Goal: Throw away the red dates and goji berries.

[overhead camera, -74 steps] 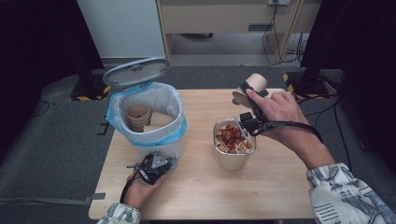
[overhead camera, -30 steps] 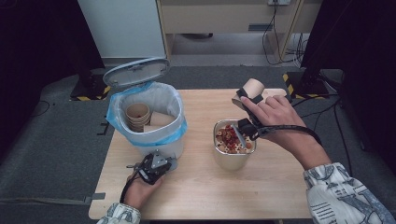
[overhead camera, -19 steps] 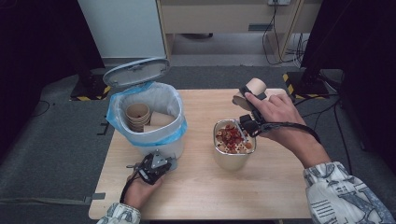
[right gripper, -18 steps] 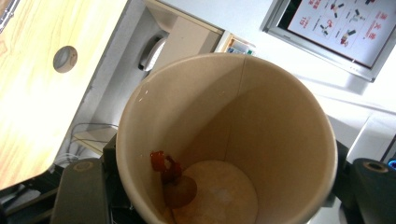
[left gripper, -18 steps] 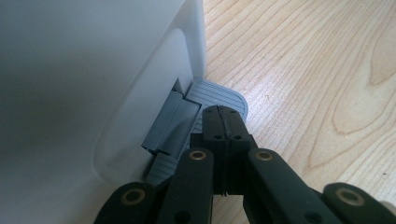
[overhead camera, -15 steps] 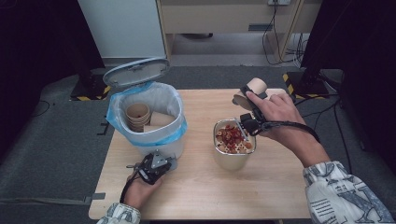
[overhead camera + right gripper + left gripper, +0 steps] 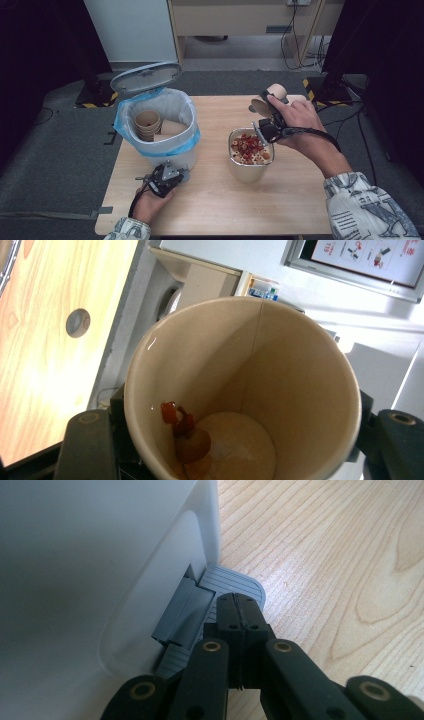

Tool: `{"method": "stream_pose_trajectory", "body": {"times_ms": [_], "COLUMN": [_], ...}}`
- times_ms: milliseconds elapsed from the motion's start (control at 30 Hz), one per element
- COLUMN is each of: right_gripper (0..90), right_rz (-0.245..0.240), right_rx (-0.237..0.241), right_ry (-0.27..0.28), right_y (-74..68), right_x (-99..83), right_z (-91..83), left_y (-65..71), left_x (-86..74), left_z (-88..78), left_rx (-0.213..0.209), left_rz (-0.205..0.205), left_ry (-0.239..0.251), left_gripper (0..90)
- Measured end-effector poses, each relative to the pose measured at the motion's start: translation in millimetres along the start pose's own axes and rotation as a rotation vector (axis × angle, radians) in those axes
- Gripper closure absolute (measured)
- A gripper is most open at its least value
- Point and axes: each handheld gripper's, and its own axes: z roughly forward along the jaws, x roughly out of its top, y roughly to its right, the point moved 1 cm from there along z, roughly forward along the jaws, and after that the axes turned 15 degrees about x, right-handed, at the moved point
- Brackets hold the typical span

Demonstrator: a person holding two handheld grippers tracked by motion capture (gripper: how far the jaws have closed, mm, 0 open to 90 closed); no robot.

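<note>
Since the earlier frames, only the right tongs point(image 7: 266, 111) have shifted a little, tilting the paper cup point(image 7: 270, 97) they clamp over the metal container point(image 7: 248, 159) of food scraps. A few scraps point(image 7: 182, 432) cling near the cup's bottom, so it likely needs a steeper tip above the container. Beside the container, the left tongs point(image 7: 165, 178), closed and empty, press the bin's pedal point(image 7: 227, 582), keeping the lid point(image 7: 145, 76) up.
</note>
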Motion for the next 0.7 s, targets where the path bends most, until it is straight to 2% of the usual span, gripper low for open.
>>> {"method": "stream_pose_trajectory", "body": {"times_ms": [333,467,700], "right_gripper": [30.4,30.4,30.5], "right_rz": [0.118,0.134,0.246], "right_rx": [0.019,0.019,0.048], "right_ry": [0.055,0.068,0.133], "right_y": [3.1,3.4,7.1], "right_x": [-3.7,-4.5,-6.3], "right_z": [4.3,6.6,12.9], "left_y": [0.1,0.1,0.2], "left_x": [0.1,0.0,0.1], "left_z": [-0.3,-0.3,-0.4], "left_rx": [0.002,0.001,0.002], "left_rz": [0.004,0.003,0.006], "left_ry": [-0.003,-0.003,-0.003], "left_gripper": [89.6,89.5,89.6]}}
